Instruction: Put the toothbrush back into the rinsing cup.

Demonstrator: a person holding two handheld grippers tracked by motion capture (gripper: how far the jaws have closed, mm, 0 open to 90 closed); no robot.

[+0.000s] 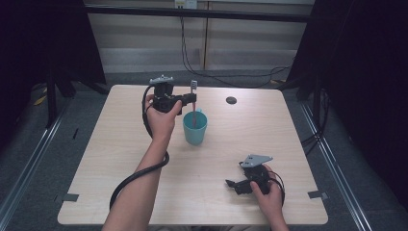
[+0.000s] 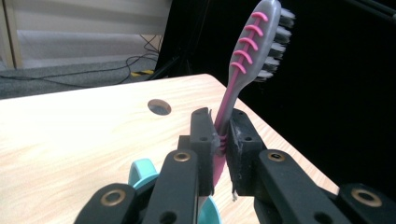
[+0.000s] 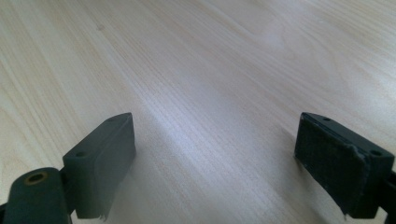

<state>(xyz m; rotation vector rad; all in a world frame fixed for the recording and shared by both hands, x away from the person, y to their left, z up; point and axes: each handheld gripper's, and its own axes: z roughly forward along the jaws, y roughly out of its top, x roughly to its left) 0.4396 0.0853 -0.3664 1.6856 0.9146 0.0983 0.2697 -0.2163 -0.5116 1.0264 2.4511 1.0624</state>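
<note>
Wood table (image 1: pixel 120 159): left gripper (image 1: pixel 192 99) clamps toothbrush (image 1: pixel 194 103) upright over cup (image 1: pixel 195 129); right gripper (image 1: pixel 234 184) wide open.

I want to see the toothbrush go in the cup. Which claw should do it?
The left claw: it already pinches the toothbrush right above the teal cup. The right claw rests open on the table, away from it.

High view soft and low in detail; table (image 1: pixel 202 159) evenly lit from above, dark curtains at left and right nearly black; faint shadows under cup (image 1: pixel 195 128); left gripper view sharp on toothbrush (image 2: pixel 243 70), far floor hazy, right side black; right gripper view bright, pale glare streak across wood, near pads (image 3: pixel 105 158) slightly blurred.
</note>
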